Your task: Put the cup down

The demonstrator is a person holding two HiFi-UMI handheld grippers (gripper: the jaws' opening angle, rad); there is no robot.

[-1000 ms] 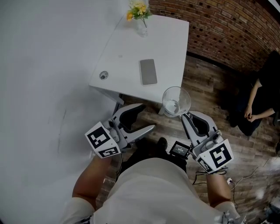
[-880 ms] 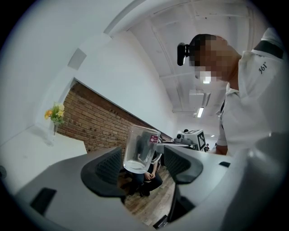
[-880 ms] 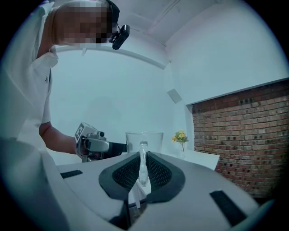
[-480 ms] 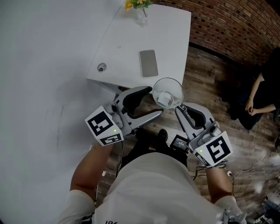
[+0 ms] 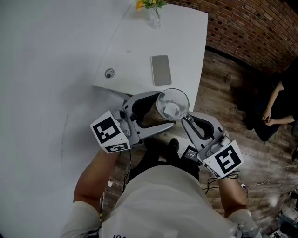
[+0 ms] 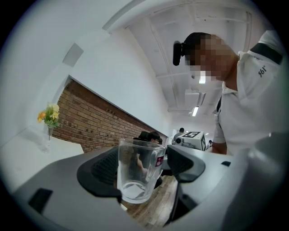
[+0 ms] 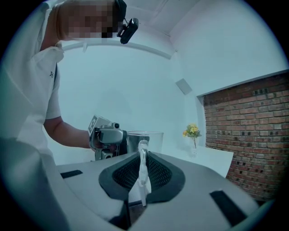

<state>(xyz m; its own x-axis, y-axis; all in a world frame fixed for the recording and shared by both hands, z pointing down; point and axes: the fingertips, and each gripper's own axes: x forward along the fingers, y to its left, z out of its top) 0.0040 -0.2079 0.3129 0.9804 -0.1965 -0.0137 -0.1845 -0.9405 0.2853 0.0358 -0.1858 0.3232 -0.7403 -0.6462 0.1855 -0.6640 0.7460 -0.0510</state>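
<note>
A clear glass cup (image 5: 172, 104) hangs upright over the floor by the table's near edge. My right gripper (image 5: 186, 120) is shut on its handle. In the right gripper view the jaws (image 7: 142, 173) pinch that clear handle, with the cup's wall (image 7: 151, 137) just beyond. My left gripper (image 5: 162, 111) is open, and its jaws have just been opening. In the left gripper view the cup (image 6: 137, 169) stands between the wide jaws of the left gripper (image 6: 144, 173), close to the left pad (image 6: 101, 173), which does not press on it.
A white table (image 5: 135, 51) lies ahead with a phone (image 5: 161, 69), a small vase of flowers (image 5: 152, 11) at its far edge and a round cable hole (image 5: 109, 73). A person (image 5: 279, 107) sits at the right by the brick wall. Wooden floor is below.
Both grippers have moved toward the table's edge. The cup has shifted left and now sits between the left gripper's jaws, which have spread wider.
</note>
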